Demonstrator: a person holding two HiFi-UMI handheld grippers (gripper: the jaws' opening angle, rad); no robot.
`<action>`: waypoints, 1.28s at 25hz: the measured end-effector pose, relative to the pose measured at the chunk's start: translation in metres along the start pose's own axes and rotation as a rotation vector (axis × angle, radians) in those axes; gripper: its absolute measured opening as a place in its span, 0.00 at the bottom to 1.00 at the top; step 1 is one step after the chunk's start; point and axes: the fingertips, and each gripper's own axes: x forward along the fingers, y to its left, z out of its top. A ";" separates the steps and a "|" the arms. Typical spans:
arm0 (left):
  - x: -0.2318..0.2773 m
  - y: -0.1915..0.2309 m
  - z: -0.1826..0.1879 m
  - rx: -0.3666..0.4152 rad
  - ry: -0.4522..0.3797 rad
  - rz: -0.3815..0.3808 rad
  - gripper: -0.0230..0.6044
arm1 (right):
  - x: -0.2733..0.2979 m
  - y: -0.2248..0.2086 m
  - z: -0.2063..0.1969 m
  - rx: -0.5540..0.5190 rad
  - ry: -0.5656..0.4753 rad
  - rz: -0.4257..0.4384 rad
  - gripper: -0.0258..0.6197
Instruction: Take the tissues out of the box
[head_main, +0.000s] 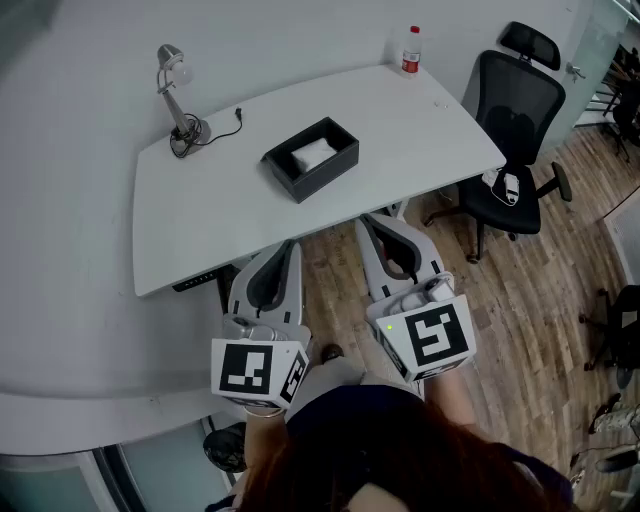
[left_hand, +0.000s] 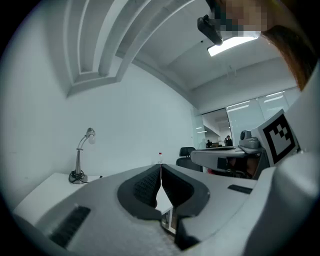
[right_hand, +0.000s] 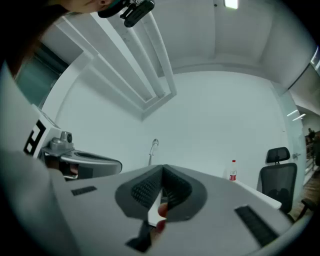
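A black open-topped box (head_main: 311, 160) sits mid-table on the white table (head_main: 200, 230), with white tissues (head_main: 314, 152) showing inside it. Both grippers are held level in front of the table's near edge, well short of the box. My left gripper (head_main: 290, 246) (left_hand: 160, 168) has its jaws pressed together with nothing between them. To its right, my right gripper (head_main: 368, 219) (right_hand: 162, 171) is shut and empty as well. In both gripper views the box is hidden behind the jaws.
A desk lamp (head_main: 178, 103) (left_hand: 80, 160) (right_hand: 154, 149) stands at the table's far left corner. A red-capped bottle (head_main: 411, 50) (right_hand: 232, 170) is at the far right. A black office chair (head_main: 515, 130) stands right of the table on the wooden floor (head_main: 520, 300).
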 end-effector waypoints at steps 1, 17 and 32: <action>0.001 0.004 0.000 0.000 -0.001 -0.001 0.08 | 0.004 0.002 -0.001 -0.002 0.003 0.000 0.07; 0.028 0.054 0.005 0.008 -0.029 -0.092 0.08 | 0.064 0.015 -0.005 -0.016 0.070 -0.016 0.07; 0.054 0.072 0.000 -0.003 -0.029 -0.135 0.08 | 0.098 0.010 -0.018 -0.012 0.125 -0.003 0.13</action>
